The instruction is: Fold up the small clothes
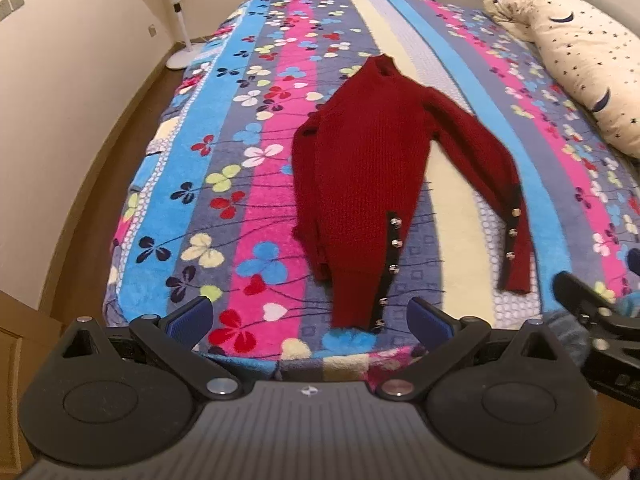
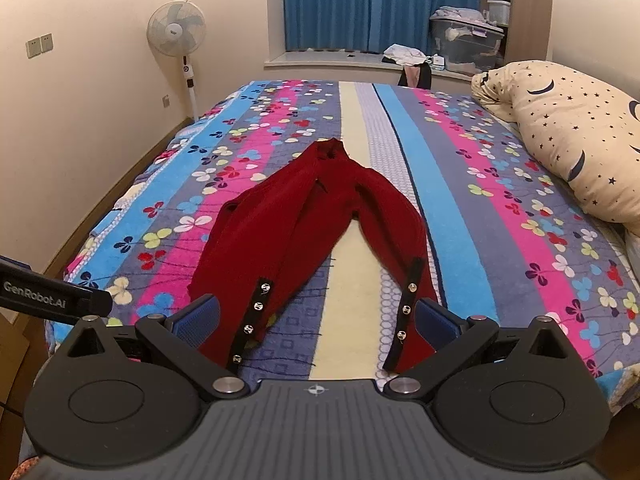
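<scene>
My left gripper [image 1: 310,318] hovers at near edge of bed, blue pads spread wide, nothing between them. My right gripper [image 2: 318,320] likewise spread, empty, above near edge. Red sweater [image 1: 360,168] lies flat on striped flowered blanket [image 1: 224,160], collar toward far end, hem toward me. One sleeve [image 1: 492,192] angled out to right side, buttoned cuff near right gripper's finger; other buttoned edge lies along body. Star-print pillow [image 2: 568,136] on right side of bed, well apart from sweater. Standing fan [image 2: 178,36] by far left wall.
</scene>
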A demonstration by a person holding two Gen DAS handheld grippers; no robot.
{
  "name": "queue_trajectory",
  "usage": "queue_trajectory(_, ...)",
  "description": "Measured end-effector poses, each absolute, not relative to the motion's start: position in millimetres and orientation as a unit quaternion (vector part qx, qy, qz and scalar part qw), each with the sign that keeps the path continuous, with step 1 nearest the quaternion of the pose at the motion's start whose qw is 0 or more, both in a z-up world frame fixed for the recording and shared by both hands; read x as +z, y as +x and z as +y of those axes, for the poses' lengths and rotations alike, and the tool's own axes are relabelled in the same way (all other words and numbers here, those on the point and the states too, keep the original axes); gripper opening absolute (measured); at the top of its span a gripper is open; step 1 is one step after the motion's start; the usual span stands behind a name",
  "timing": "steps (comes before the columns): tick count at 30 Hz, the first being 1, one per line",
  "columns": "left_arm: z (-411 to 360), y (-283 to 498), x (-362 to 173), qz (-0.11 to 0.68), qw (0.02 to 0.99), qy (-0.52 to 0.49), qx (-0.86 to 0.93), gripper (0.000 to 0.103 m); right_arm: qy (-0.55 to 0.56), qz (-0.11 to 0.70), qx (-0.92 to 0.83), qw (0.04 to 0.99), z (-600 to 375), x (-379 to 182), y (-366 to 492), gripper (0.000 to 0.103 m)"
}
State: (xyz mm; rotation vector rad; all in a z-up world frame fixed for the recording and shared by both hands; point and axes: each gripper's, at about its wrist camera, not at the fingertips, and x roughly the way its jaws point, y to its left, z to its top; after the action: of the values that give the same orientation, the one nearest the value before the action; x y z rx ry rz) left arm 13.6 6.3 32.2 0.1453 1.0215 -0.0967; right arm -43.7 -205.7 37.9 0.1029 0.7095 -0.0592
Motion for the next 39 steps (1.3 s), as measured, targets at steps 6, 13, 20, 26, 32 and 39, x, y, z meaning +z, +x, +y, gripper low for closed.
queue_trajectory(6,5.7,10.5,51.0,0.468,0.88,0.066,-0.047,0.103,0.038,0.334,-0.022,0.942,-201.6,49.9,-42.9,0.102)
queue_trajectory(13,6.5,14.8,48.3,0.475,0.876,0.072,-0.046,0.103,0.04,0.335,-0.023,0.941,-201.4,50.8,-42.6,0.102)
queue_trajectory(20,8.4,15.9,48.3,0.475,0.876,0.071,-0.045,0.103,0.04,0.334,-0.022,0.941,-202.3,51.3,-42.4,0.102)
queue_trajectory(26,8.6,15.5,47.3,0.476,0.875,0.073,-0.048,0.103,0.04,0.333,-0.024,0.942,-201.1,51.6,-42.2,0.102)
queue_trajectory(32,4.9,12.9,46.7,0.475,0.875,0.076,-0.048,0.103,0.041,0.333,-0.024,0.942,-201.5,50.6,-43.0,0.102)
queue_trajectory(39,4.3,11.9,46.8,0.475,0.875,0.077,-0.048,0.103,0.042,0.333,-0.024,0.942,-203.1,50.7,-44.4,0.102)
